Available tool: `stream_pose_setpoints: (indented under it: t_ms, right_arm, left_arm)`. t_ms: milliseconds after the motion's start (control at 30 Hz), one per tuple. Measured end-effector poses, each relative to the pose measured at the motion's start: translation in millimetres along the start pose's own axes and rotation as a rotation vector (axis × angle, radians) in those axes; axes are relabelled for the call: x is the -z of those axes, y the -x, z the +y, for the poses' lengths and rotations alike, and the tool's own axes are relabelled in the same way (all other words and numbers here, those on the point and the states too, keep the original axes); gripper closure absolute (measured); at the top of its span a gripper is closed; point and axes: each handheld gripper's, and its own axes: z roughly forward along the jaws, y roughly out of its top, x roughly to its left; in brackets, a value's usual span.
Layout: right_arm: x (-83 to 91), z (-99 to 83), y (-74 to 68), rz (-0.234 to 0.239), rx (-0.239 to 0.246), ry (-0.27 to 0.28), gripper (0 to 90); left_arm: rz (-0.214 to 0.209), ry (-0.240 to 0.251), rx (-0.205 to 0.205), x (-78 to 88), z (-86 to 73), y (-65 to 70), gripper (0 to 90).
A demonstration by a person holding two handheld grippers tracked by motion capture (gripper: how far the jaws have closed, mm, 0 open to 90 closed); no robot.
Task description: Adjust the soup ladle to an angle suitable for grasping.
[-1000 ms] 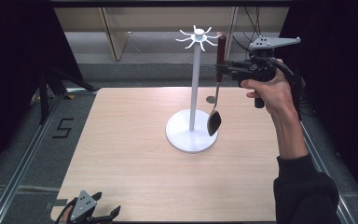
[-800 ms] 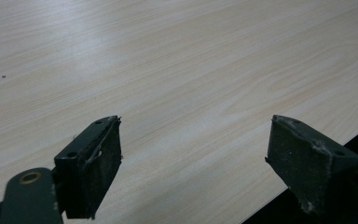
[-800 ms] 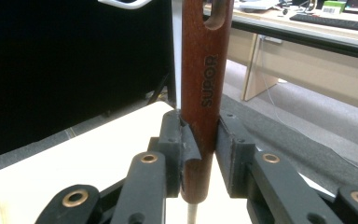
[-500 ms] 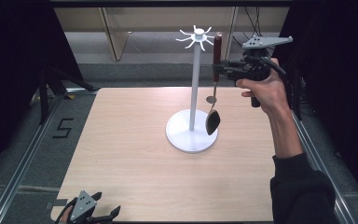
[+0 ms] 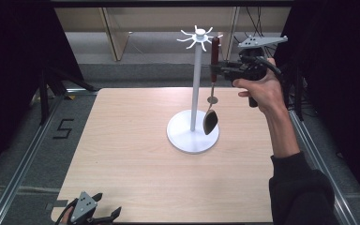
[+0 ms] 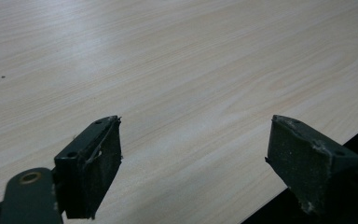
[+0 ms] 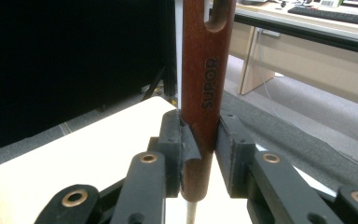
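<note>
A spoon [image 5: 210, 121] with a red-brown wooden handle [image 7: 205, 84] marked SUPOR hangs upright in my right gripper [image 5: 215, 70], which is shut on the handle. Its dark bowl hangs just above the round base of a white hook stand [image 5: 193, 136]. The handle's top, with its hanging slot, is level with the stand's star of hooks [image 5: 198, 36] and just to the right of it. My left gripper [image 5: 110, 215] rests at the table's near left edge, open, with bare wood between its pads [image 6: 98, 163].
The light wooden table [image 5: 122, 154] has metal rails along both sides. Behind it stand wooden furniture legs and a grey floor. A desk with a keyboard [image 7: 335, 14] lies far off in the right gripper view.
My right gripper has lifted the spoon higher and slightly left, bringing the handle's top up beside the stand's hooks. The left gripper has not moved.
</note>
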Motion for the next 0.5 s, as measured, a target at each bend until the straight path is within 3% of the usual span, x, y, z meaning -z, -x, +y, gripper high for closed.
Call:
stream_pose_setpoints:
  t_ms: [67,167,267,333,367,467,500]
  right_arm:
    - [-0.6,0.0,-0.2,0.0,-0.006,0.0,73.8]
    - [-3.3,0.3,-0.1,0.003,-0.005,0.001,72.8]
    - [-2.3,0.2,0.0,0.009,-0.034,0.013,70.4]
    - [-0.9,-0.5,1.0,0.009,-0.026,0.018,65.3]
    - [0.0,-1.2,-0.3,0.012,-0.047,0.016,65.3]
    - [4.9,-4.5,-0.6,0.009,-0.03,0.035,61.3]
    - [8.8,-8.1,-0.7,0.006,-0.043,0.045,54.9]
  left_arm:
    - [-0.005,-0.009,-0.024,1.1,0.8,-1.0,16.9]
    - [-0.006,-0.004,-0.024,0.8,0.5,-1.1,16.9]
    - [-0.006,-0.027,-0.051,2.7,0.9,-3.1,16.9]
    - [-0.006,-0.026,-0.049,2.5,0.9,-3.0,16.9]
    - [-0.006,-0.025,-0.049,2.4,0.9,-3.0,16.9]
    - [-0.006,-0.028,-0.048,2.5,0.9,-2.9,16.9]
    - [-0.005,-0.027,-0.046,2.3,1.0,-2.7,16.9]
